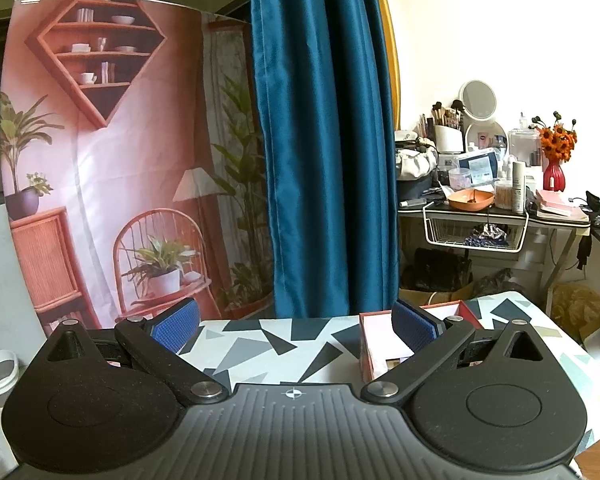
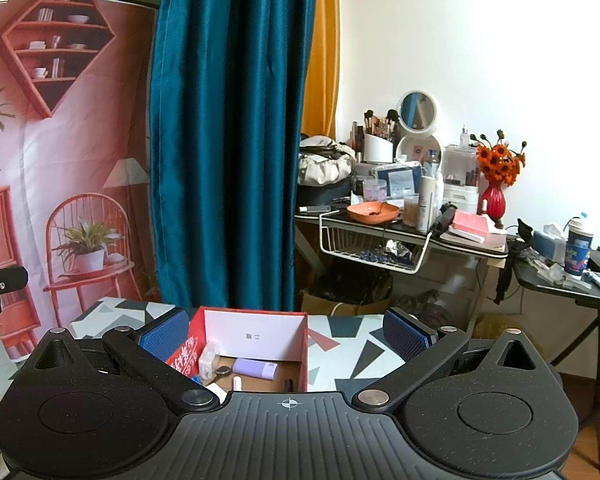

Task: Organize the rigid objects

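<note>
Bench (image 2: pixel 352 354) carries the red box (image 2: pixel 256 340) holding a lilac tube (image 2: pixel 256 368) and other small items. Right gripper (image 2: pixel 288 338), fingers apart and empty, straddles it; left gripper (image 1: pixel 296 330) likewise empty (beside the box). Advise descending squarely over one item.

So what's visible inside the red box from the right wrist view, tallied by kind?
Lavender tube: 1
Clear plastic case: 1
Small dark round item: 1
Pale stick: 1
Small dark piece: 1
Total: 5 showing; the rest of the red box is hidden.
</note>
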{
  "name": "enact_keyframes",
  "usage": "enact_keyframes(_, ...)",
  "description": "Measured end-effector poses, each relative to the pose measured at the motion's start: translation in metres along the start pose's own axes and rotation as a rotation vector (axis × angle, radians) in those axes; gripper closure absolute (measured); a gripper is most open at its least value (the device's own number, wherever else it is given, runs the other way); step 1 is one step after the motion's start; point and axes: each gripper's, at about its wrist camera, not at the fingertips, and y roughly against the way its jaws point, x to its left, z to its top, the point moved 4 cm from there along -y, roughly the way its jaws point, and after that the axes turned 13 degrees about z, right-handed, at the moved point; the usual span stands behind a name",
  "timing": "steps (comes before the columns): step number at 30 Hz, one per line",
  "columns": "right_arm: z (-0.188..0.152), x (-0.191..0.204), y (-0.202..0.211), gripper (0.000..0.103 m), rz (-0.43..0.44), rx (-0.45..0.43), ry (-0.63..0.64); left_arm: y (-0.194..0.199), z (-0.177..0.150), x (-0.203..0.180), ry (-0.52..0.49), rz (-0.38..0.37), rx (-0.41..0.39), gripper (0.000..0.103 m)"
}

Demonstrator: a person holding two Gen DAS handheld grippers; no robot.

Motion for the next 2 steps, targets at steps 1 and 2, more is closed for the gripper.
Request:
enact_keyframes(1, 0.0000, -0.0001, -0.0001, 0.000, 0.000, 0.000, 0.000, -0.0001, -0.0002, -0.0002, 0.000, 0.000, 0.001, 0.000)
enact_keyframes(2, -0.0002, 0.0001, -0.0002, 0.000, 0.000, 0.001, 0.000, -0.0003, 0.0002, -0.0003, -0.001, -0.001, 0.002, 0.000)
